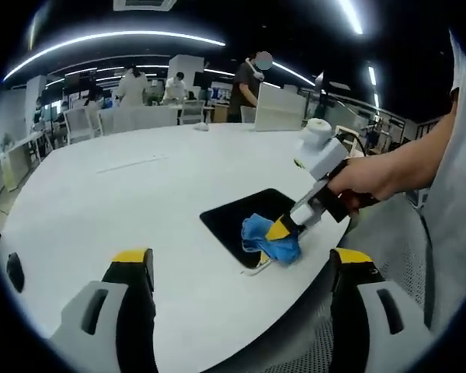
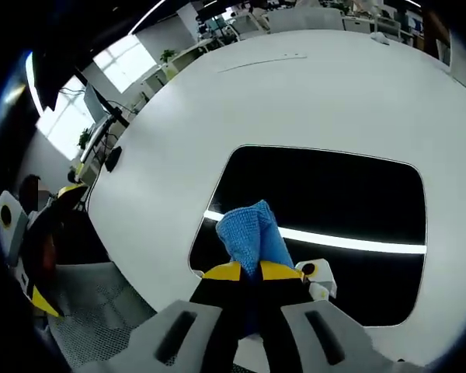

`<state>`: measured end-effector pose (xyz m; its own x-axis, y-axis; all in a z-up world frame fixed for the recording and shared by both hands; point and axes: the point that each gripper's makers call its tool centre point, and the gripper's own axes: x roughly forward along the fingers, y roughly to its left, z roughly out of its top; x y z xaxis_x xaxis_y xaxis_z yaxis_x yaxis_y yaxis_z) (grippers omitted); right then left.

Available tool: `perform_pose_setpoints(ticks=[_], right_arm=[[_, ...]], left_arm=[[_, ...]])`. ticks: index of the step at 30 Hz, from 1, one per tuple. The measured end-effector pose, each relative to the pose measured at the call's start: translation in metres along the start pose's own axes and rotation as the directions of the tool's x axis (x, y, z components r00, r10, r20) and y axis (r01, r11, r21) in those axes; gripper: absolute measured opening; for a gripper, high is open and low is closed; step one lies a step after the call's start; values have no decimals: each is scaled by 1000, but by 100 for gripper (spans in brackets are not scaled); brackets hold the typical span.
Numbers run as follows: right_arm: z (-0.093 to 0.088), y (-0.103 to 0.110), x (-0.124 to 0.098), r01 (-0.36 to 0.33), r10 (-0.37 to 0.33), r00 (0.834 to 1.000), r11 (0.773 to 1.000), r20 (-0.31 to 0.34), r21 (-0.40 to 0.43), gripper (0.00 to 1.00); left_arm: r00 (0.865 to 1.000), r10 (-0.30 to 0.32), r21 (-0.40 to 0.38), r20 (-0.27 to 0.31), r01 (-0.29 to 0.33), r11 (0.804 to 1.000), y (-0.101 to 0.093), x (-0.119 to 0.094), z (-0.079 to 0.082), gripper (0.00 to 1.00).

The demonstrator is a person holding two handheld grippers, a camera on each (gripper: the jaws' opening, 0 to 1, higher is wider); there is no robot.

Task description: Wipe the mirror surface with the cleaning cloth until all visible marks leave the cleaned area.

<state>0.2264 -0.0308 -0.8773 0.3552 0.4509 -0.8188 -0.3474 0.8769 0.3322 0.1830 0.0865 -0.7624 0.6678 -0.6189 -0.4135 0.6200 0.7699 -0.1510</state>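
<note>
A dark rectangular mirror lies flat on the white round table; it reflects a bright ceiling light strip. In the right gripper view my right gripper is shut on a blue cleaning cloth, which presses on the mirror's near left part. In the left gripper view the mirror lies near the table's right edge, with the cloth on its near corner and the right gripper held by a hand. My left gripper stands open above the table's near edge, with nothing between its jaws.
A white laptop-like panel stands at the table's far side. Several people work at desks behind it. A mesh chair seat sits below the table's edge. A thin line marks the tabletop's far left.
</note>
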Motion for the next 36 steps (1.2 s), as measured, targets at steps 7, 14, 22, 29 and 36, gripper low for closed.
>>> perform_pose_setpoints(ticks=[7, 14, 22, 29, 36], right_arm=[[-5, 3, -3, -2, 2, 1000, 1000, 15, 1, 1], [-11, 7, -5, -19, 19, 1000, 1000, 4, 6, 1], [-13, 8, -5, -20, 20, 1000, 1000, -2, -24, 1], [-18, 11, -6, -32, 32, 999, 999, -19, -18, 1], [-18, 10, -6, -35, 35, 999, 999, -10, -40, 1]], left_arm=[[1000, -3, 19, -11, 3, 1000, -2, 1, -5, 96], [1000, 2, 19, -7, -2, 1000, -2, 1, -5, 98], [1000, -2, 23, -6, 2, 1000, -3, 2, -6, 98], [1000, -14, 15, -18, 14, 1000, -5, 2, -10, 98], [1000, -11, 24, -21, 11, 1000, -7, 3, -10, 99]])
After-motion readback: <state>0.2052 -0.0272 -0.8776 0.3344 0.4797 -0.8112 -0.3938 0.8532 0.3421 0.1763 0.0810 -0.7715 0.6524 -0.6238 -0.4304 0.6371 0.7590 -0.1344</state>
